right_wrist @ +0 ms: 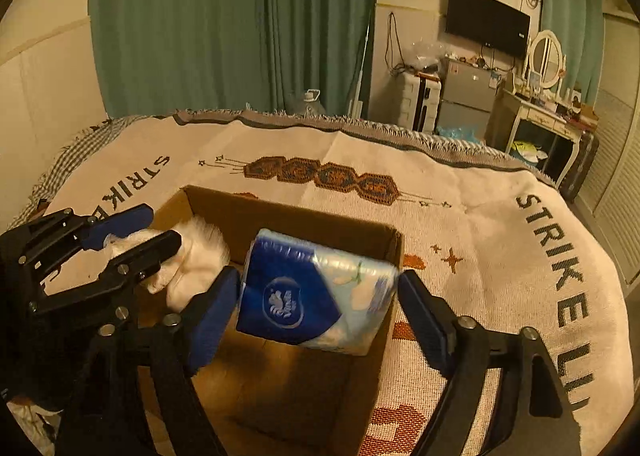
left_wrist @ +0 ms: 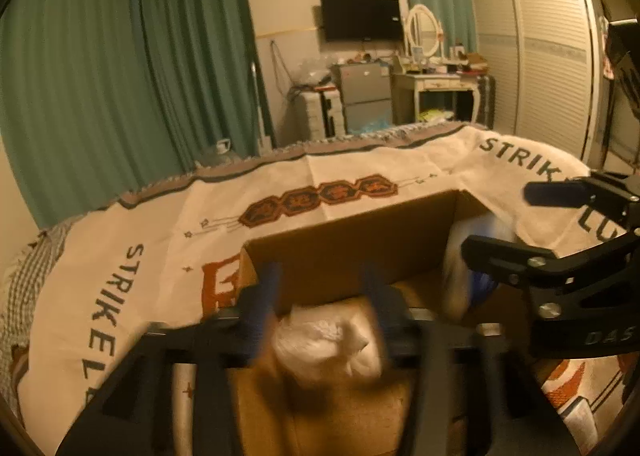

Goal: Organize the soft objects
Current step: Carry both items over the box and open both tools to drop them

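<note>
An open cardboard box (right_wrist: 288, 211) sits on a bed blanket. My right gripper (right_wrist: 318, 304) is open over the box, its blue pads wide apart. A blue and white tissue pack (right_wrist: 316, 292) is in the air between them, tilted; the right pad is clear of it. My left gripper (left_wrist: 320, 292) is open over the box's left side, with a white soft bundle (left_wrist: 324, 340) between and below its fingers, blurred. In the right wrist view the left gripper (right_wrist: 132, 232) is beside the white bundle (right_wrist: 196, 256). The right gripper (left_wrist: 504, 223) shows in the left wrist view.
The box (left_wrist: 352, 240) lies on a cream blanket (right_wrist: 500, 215) with dark lettering that covers the bed. Beyond the bed are green curtains (left_wrist: 120, 67), a small fridge (left_wrist: 366, 93), a dressing table (left_wrist: 436, 85) and a wardrobe (left_wrist: 548, 55).
</note>
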Demonstrator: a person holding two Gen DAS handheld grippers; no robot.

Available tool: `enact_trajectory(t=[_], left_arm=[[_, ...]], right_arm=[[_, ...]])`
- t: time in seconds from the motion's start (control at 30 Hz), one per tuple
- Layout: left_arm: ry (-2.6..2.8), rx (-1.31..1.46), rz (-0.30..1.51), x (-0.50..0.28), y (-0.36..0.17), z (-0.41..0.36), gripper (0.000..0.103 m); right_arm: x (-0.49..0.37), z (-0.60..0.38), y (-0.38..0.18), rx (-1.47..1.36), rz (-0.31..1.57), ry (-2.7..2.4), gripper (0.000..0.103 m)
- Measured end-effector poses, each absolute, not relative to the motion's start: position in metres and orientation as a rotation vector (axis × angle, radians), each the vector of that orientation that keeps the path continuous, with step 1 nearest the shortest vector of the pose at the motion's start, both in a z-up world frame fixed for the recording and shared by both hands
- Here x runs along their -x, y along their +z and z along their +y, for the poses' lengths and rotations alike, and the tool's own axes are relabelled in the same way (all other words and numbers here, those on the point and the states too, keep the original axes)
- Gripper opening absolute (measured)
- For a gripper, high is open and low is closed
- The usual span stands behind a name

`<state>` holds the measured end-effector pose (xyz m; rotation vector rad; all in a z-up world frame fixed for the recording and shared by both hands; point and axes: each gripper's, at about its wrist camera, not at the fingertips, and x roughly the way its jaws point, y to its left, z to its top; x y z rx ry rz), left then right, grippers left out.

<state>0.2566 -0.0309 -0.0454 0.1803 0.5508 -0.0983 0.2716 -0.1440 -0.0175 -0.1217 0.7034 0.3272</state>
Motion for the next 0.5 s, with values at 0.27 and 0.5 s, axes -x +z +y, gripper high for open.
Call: enact_trajectory(t=[0.27, 0.5], left_arm=[[-0.043, -0.156, 0.448, -0.226, 0.003, -0.023, 0.088], [-0.022, -0.120, 0.323, -0.153, 0.082, -0.013, 0.095]], right_arm=[[-0.247, -0.159, 0.022, 0.125, 0.635, 0.283, 0.096], [-0.181, -0.174, 0.095, 0.131, 0.516, 0.257, 0.103]])
